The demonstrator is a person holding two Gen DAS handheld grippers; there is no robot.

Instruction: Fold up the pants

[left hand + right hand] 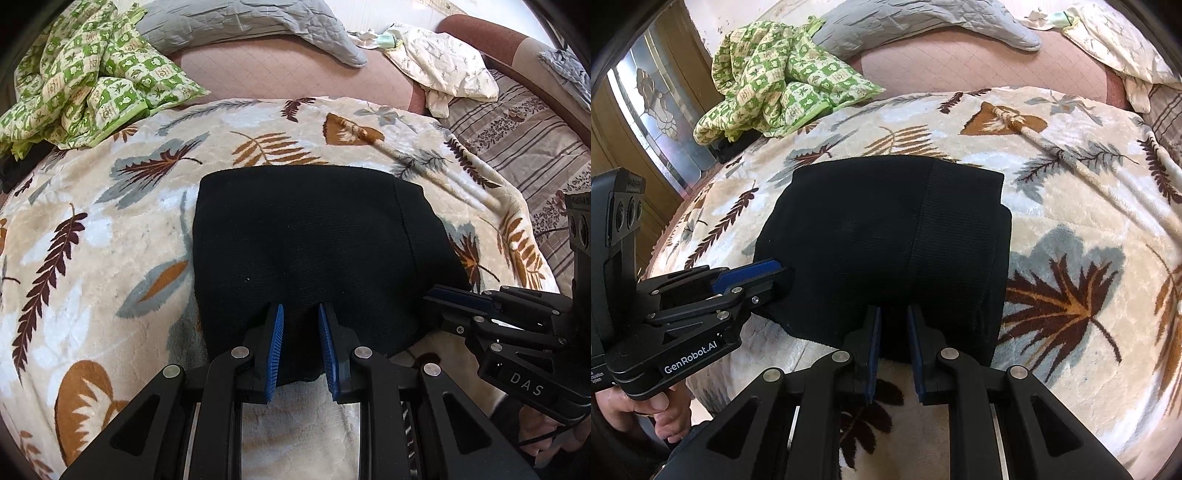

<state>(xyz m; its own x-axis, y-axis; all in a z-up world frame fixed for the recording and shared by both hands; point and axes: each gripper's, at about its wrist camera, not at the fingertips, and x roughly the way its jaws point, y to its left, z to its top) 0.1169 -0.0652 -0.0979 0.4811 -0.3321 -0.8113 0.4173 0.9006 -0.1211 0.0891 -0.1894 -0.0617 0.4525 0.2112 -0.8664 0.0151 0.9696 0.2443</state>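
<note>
Leafy blanket (110, 206); black pants (306, 236), near edge hidden behind tools

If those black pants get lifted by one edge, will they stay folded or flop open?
Probably flop: the pants look like soft knit lying in loose layers, nothing holding them. They seem light, barely denting the plush blanket. The ribbed fabric likely grips the fingers rather than slipping.
</note>
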